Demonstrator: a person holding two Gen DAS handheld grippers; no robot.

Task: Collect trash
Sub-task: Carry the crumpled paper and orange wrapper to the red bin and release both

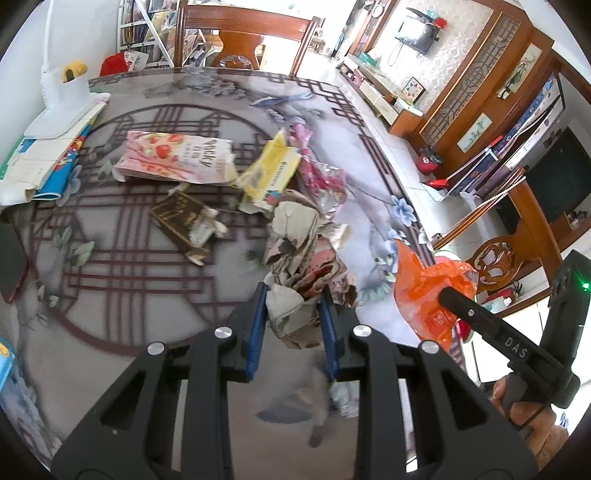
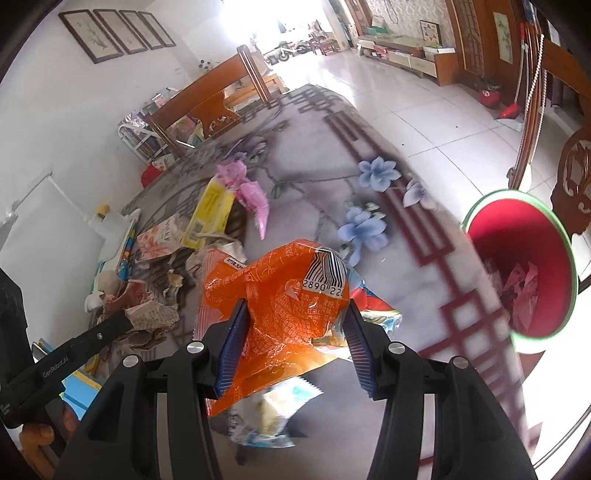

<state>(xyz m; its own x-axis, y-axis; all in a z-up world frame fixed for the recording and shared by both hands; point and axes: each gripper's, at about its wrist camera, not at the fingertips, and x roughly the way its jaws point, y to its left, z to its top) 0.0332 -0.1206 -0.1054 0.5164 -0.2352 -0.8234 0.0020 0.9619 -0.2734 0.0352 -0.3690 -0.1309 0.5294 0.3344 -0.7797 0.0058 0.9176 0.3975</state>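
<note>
My left gripper (image 1: 291, 295) is shut on a wad of crumpled paper and wrappers (image 1: 295, 280) and holds it above the patterned table (image 1: 129, 295). My right gripper (image 2: 295, 317) is shut on an orange snack wrapper (image 2: 280, 302), with more wrappers hanging below it; it also shows in the left wrist view (image 1: 428, 291). A red trash bin with a green rim (image 2: 517, 266) stands beside the table on the right and holds some trash. More trash lies on the table: a pink strawberry pack (image 1: 173, 155), a yellow pack (image 1: 269, 173), a dark box (image 1: 177, 218) and a pink wrapper (image 1: 317, 173).
A white lamp base (image 1: 62, 99) and books (image 1: 44, 166) sit at the table's left edge. Wooden chairs stand at the far end (image 1: 243, 33) and at the right (image 1: 513, 236). A dark phone (image 1: 11, 258) lies at the left. Tiled floor lies beyond the table edge.
</note>
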